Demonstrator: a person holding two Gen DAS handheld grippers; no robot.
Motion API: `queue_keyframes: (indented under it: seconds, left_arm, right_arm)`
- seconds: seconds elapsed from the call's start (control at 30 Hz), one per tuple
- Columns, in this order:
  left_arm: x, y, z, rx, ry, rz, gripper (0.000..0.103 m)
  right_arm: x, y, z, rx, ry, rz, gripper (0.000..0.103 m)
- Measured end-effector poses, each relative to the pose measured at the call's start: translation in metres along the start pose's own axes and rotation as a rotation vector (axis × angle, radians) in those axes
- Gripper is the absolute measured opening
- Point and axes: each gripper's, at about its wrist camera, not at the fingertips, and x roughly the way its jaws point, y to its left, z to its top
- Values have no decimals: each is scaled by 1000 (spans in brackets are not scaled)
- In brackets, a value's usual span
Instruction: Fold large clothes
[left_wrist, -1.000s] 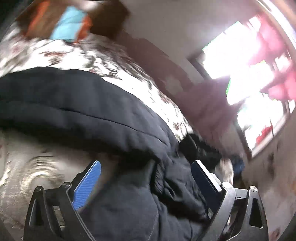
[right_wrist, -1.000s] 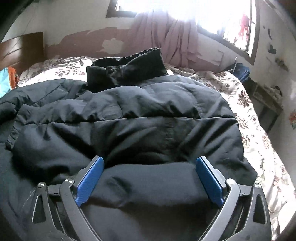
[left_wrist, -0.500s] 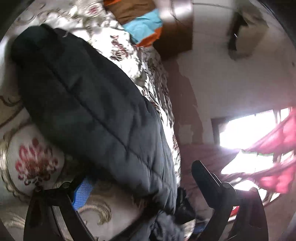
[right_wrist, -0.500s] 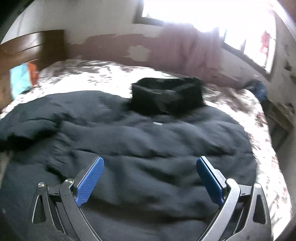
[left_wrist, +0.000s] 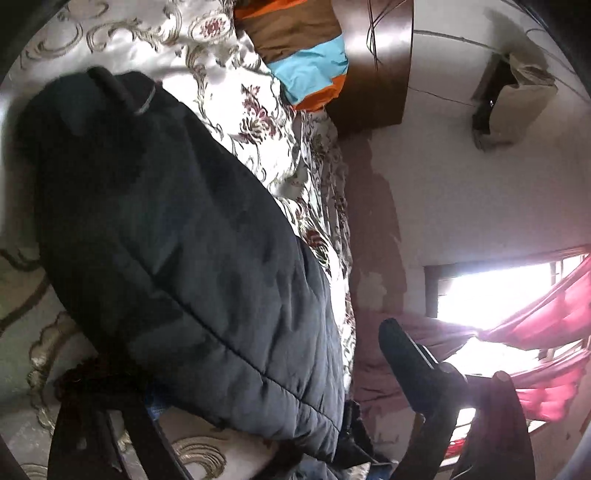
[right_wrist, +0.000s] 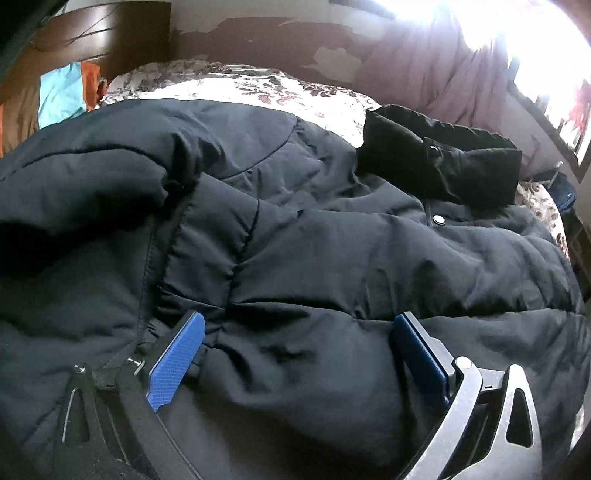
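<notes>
on the bed (right_wrist: 258, 83), across its flowered cover, lies the dark padded jacket (right_wrist: 332, 240) we have to fold. its black collar (right_wrist: 443, 162) points toward the curtained window, and one sleeve (left_wrist: 166, 221) runs out to the side toward the headboard. we judge the jacket bulky and soft, thick with filling, so it will spring back from a crease and sag when lifted. its smooth shell looks slippery, so we would take hold at a seam, a cuff or the hem, where the cloth bunches firm, rather than on a puffed panel.

our right gripper (right_wrist: 295, 354) hangs low over the jacket's body, its blue pads spread wide with quilted cloth lying between and under them; we see no pinch.

our left gripper (left_wrist: 258, 398) is rolled on its side beside the sleeve. its jaws have just been closing a little yet stand wide apart. the sleeve's upper end passes between them, with one finger tucked under the cloth in shadow and the other standing clear, so nothing is clamped as far as we can see.
</notes>
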Motion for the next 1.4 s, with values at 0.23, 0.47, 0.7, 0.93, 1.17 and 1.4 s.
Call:
queue_keyframes:
  seconds: [0.23,0.47,0.7,0.93,1.17,1.4]
  left_arm:
    - [-5,4,14,30,-40,66,16]
    - [-14,-41,23,223,-90,-40,9]
    - [-39,-132,-11,692,-64,-217,9]
    - [-53,-189,-113,1095,107,-384,9]
    - [-29,-187,-215,1316,405,-388,9]
    - [4,-148,-292,1390,812,-288,33]
  right_arm:
    - [0,-3,-4,6,-9,5,101]
    - [-13,-12,-3,57,-51,38,101]
    - [-78,-82,-21,255,-111,155,101]
    - [-119,-175,-73,359,-97,98,101]
    - [-119,-247,-127,540,-57,85,101]
    - [-97,-260,-156,697,-42,196,101]
